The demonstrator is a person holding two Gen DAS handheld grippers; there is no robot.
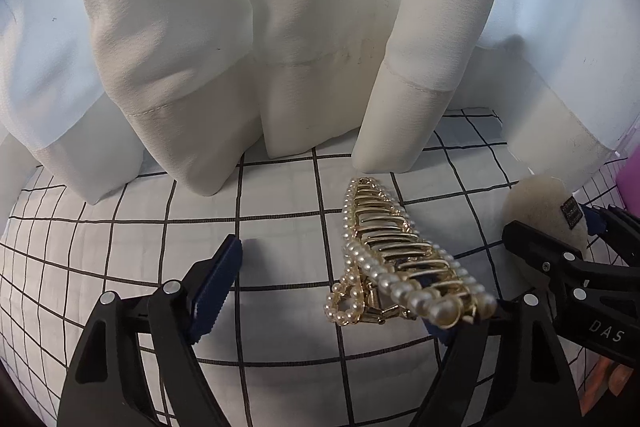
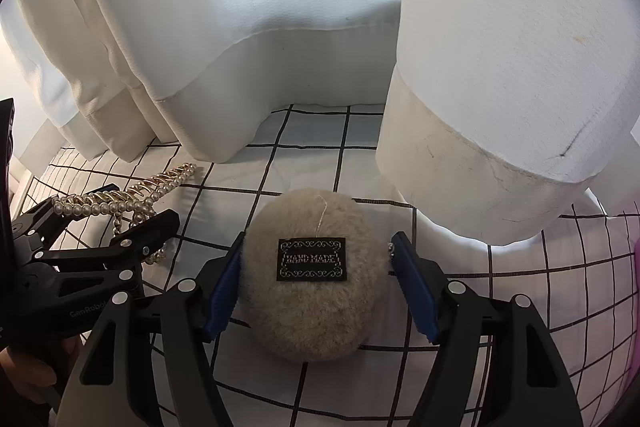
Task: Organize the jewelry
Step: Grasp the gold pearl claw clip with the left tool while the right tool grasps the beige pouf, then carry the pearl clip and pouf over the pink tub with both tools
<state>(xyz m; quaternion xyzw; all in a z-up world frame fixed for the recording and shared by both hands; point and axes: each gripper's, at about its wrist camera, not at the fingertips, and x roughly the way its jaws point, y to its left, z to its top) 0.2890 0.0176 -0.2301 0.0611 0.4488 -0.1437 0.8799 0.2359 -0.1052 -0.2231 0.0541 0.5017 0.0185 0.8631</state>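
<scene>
A gold hair claw clip edged with pearls [image 1: 394, 259] lies on the white grid-patterned cloth [image 1: 280, 307]. My left gripper [image 1: 340, 291] is open around it; the clip sits against the right finger, with a wide gap to the left finger [image 1: 218, 283]. The clip also shows at the left of the right wrist view [image 2: 132, 197]. A round beige fluffy puff with a black "HAND MADE" label [image 2: 312, 279] lies between the fingers of my right gripper [image 2: 316, 287], which is open; the left pad touches it, the right pad stands just apart. The puff shows in the left wrist view [image 1: 540, 207].
White curtain folds [image 1: 248, 47] hang down onto the back of the cloth, close behind both objects. A thick curtain fold [image 2: 500, 107] stands right of the puff. Something pink [image 1: 630, 179] sits at the far right edge.
</scene>
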